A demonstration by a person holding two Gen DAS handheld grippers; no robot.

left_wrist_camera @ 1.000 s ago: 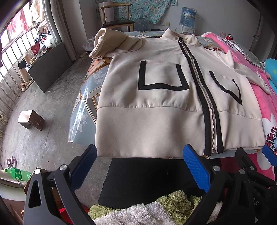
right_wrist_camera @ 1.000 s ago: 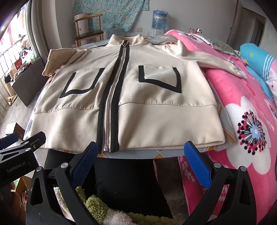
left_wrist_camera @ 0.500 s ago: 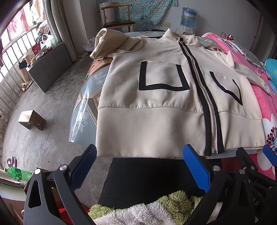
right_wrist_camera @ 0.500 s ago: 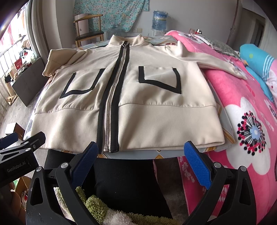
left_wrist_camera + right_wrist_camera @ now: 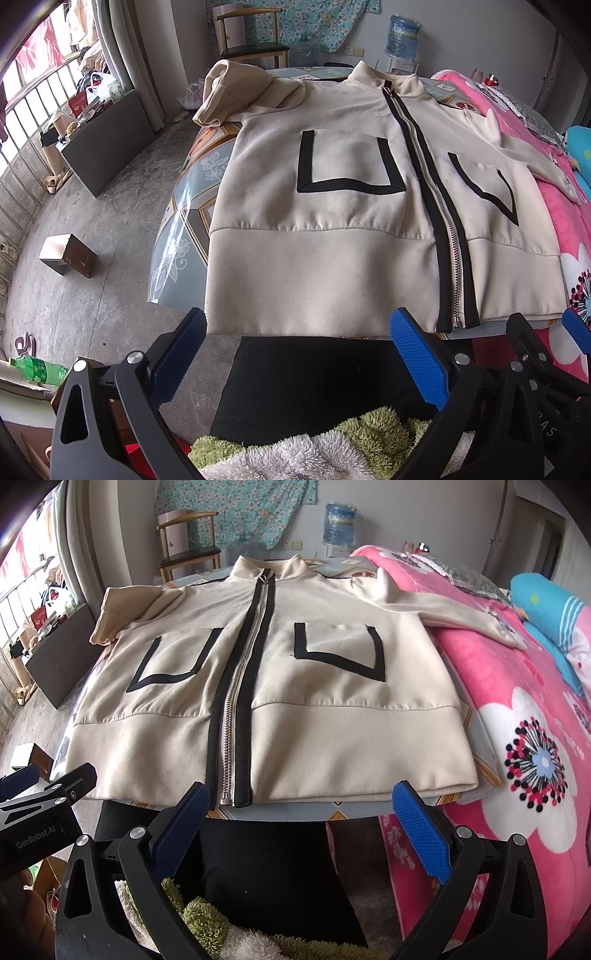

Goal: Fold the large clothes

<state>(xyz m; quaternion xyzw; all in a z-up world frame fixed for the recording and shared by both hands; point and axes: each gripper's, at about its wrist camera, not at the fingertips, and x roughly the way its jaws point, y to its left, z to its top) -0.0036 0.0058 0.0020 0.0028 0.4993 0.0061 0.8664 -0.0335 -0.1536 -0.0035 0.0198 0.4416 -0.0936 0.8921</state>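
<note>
A large cream zip jacket (image 5: 332, 236) with black pocket trim lies flat, front up and zipped, on a patterned table (image 5: 192, 192); it also shows in the right wrist view (image 5: 314, 701). Its left sleeve is bunched at the far left corner, its right sleeve stretches onto the pink blanket (image 5: 517, 709). My left gripper (image 5: 295, 354) is open and empty, just short of the jacket's hem at its left half. My right gripper (image 5: 299, 827) is open and empty, just short of the hem near the zip's bottom end.
A pink flowered blanket covers the bed to the right of the table. A wooden chair (image 5: 251, 40) and a water bottle (image 5: 402, 33) stand at the far wall. A small box (image 5: 68, 254) and a green bottle (image 5: 37, 369) lie on the concrete floor at left.
</note>
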